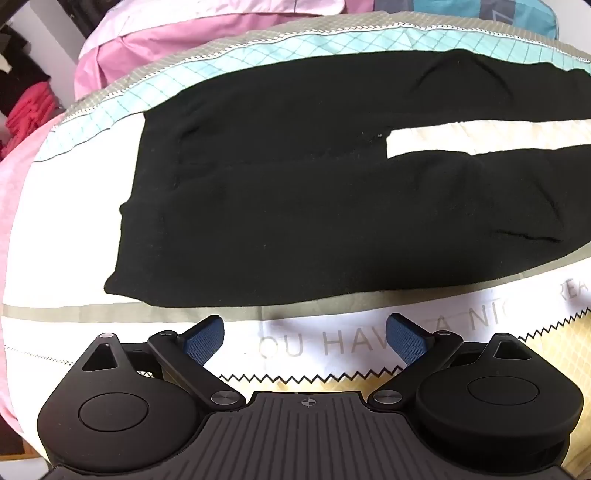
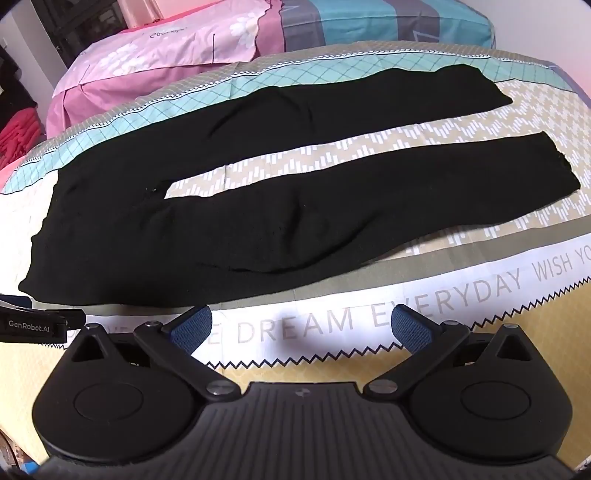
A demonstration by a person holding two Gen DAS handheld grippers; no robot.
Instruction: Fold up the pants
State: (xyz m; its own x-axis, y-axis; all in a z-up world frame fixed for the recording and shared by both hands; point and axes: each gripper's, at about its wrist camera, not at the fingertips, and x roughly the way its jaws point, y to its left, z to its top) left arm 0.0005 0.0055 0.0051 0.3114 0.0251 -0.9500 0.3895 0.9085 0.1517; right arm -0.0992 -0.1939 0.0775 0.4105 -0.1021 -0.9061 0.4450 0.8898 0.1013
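Your left claw (image 1: pixel 304 338) is spread wide, with nothing between its blue pads (image 1: pixel 207 338). It hangs over the white strip of the bed cover (image 1: pixel 74 240) with grey letters on it. Your right claw (image 2: pixel 303 332) is spread wide too, and it holds nothing. It hangs over the same lettered strip. At the left edge of the right view you can see a bit of the other tool with a small label.

Just past the tips of both claws lie the black pants (image 2: pixel 184 236). They are flat on the bed cover. The waist end is ahead of the left claw. The two legs (image 2: pixel 424 184) run off to the right, ahead of the right claw, with a gap of cover between them.

Far behind the pants are a pink pillow (image 2: pixel 184 48) and a striped blue and grey one (image 2: pixel 388 26).
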